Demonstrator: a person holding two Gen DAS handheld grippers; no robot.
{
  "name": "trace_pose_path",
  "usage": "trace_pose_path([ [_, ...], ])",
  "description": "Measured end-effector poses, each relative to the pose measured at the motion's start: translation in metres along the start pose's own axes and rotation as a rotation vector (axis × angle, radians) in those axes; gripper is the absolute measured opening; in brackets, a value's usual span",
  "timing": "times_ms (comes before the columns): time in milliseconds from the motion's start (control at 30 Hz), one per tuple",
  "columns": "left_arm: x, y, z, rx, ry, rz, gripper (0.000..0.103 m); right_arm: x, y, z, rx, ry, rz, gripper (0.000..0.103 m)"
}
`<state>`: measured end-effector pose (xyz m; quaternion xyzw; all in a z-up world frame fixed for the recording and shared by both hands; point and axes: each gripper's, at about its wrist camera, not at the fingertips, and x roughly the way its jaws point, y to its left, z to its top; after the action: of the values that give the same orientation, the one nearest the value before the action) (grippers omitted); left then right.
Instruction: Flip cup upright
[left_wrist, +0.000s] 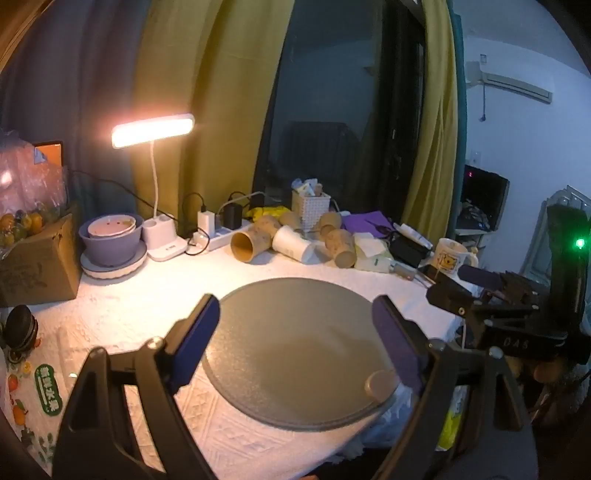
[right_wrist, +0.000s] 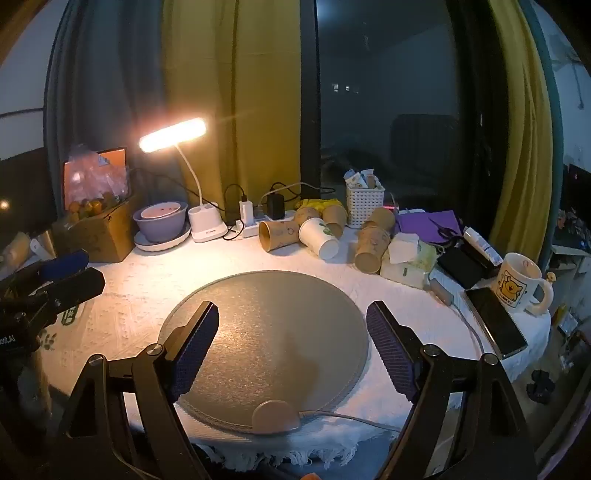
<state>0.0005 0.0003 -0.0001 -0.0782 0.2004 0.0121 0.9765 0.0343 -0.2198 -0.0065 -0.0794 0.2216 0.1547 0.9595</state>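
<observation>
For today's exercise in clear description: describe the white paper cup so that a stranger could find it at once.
Start at the lit desk lamp and follow the back of the table rightward to the heap of paper cups. The white paper cup lies on its side there, the only white one among brown cups.

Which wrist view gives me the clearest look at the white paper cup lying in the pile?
The right wrist view: the white paper cup lies on its side, its base end toward the camera, green print visible. In the left wrist view the cup is dimmer and the print does not show.
</observation>
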Motion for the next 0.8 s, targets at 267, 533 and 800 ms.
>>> trace_pose_path([
  [267,-0.0020,0.0005,0.0033,0.006,-0.005,0.002,0.085,-0.0010,-0.0006,0.0007,-0.005,0.000,-0.005,0.085],
  [533,-0.0013,-0.0010,0.0029,0.008,-0.002,0.003,0.085,-0.0016,-0.0007,0.0015,-0.001,-0.001,-0.005,0.085],
  [800,-0.0031,-0.0039,0.0036,0.011,-0.003,0.003,0.085,-0.0023,-0.0022,0.0017,0.000,-0.002,-0.004,0.085],
])
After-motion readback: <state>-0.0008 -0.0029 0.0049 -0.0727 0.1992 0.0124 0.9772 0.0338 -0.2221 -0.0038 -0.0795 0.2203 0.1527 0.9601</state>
